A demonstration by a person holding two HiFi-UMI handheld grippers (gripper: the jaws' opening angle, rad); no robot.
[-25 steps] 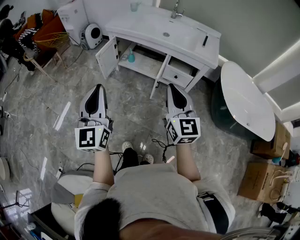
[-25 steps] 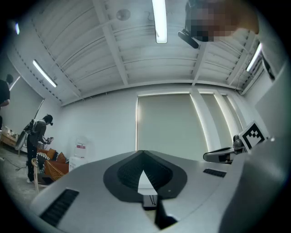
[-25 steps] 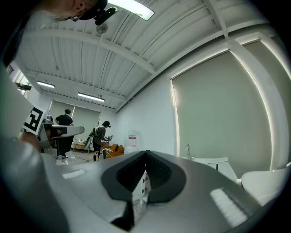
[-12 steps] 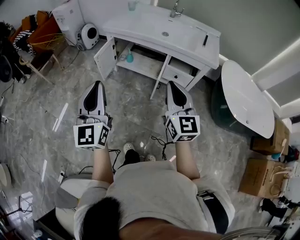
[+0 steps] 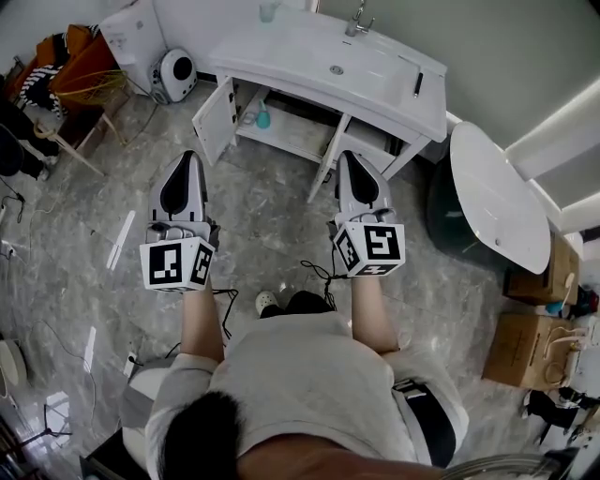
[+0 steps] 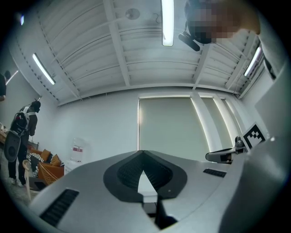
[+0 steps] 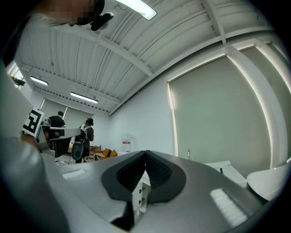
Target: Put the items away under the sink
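The person stands on the grey marble floor [image 5: 272, 206] and holds both tools out in front of the body, low in the middle of the frame. The left gripper [image 5: 189, 161] is at the centre left and the right gripper [image 5: 351, 161] at the centre right, well apart from each other. Both point toward the white sink cabinet [image 5: 281, 131] at the top centre. In each gripper view the two jaws are pressed together at the tips. Nothing is between them, so both tools carry nothing. The cabinet door [image 5: 214, 117] on the left side stands open. On the shelf under the sink a small teal bottle [image 5: 263, 116] stands upright, close to the open door. On the white counter [image 5: 309, 56] there is a pale cup [image 5: 269, 11] at the back left corner, a faucet [image 5: 356, 19] at the back, and a thin dark object [image 5: 417, 84] near the right edge; what it is I cannot tell. A white bathtub [image 5: 497, 197] lies at the right of the frame, with cardboard boxes [image 5: 525, 352] below it. A round white appliance [image 5: 175, 73] sits on the floor at the upper left, just beside the cabinet.
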